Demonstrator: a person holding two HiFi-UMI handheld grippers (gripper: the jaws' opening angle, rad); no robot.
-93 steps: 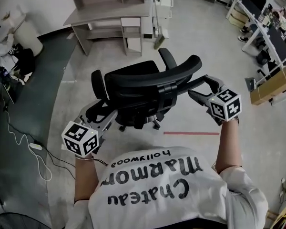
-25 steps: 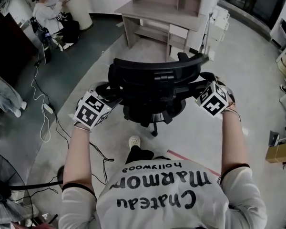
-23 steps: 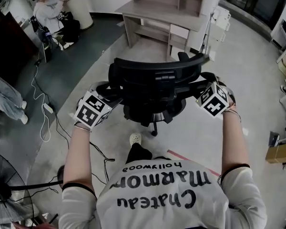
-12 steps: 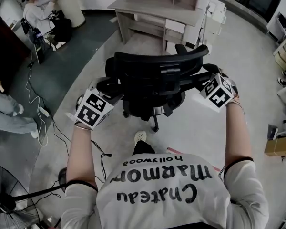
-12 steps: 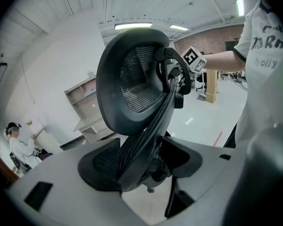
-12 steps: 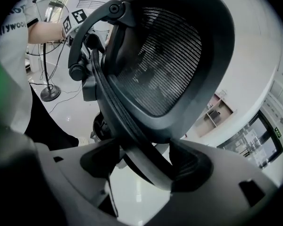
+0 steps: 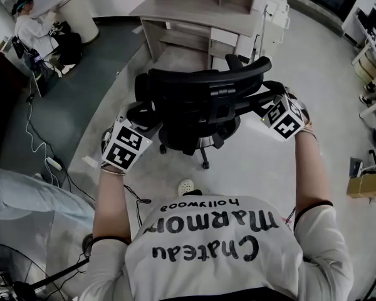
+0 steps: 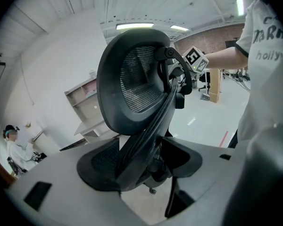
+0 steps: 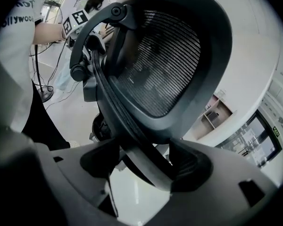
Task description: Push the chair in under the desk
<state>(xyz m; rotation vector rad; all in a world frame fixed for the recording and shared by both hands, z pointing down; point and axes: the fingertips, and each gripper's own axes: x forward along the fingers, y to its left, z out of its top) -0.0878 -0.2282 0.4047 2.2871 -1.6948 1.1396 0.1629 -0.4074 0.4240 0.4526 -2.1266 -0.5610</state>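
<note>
Since a second ago the chair and both grippers have come nearer the counter, and a passer-by's legs have slid to the lower left, cut off by the frame edge.

At the far left a seated person is partly cropped. The left hand-held gripper clamps the left side of the chair's back frame, its arm stretched forward and angled down (its own view shows the dark strut filling the gap between the jaws). The backrest hides most of the seat and base; only one castor leg shows. The counter's upper shelves run off the top edge.

The chair stands apart from the counter, with bare floor between them and the kneehole open. The right hand-held gripper grips the frame's right side, with its arm likewise extended.
</note>
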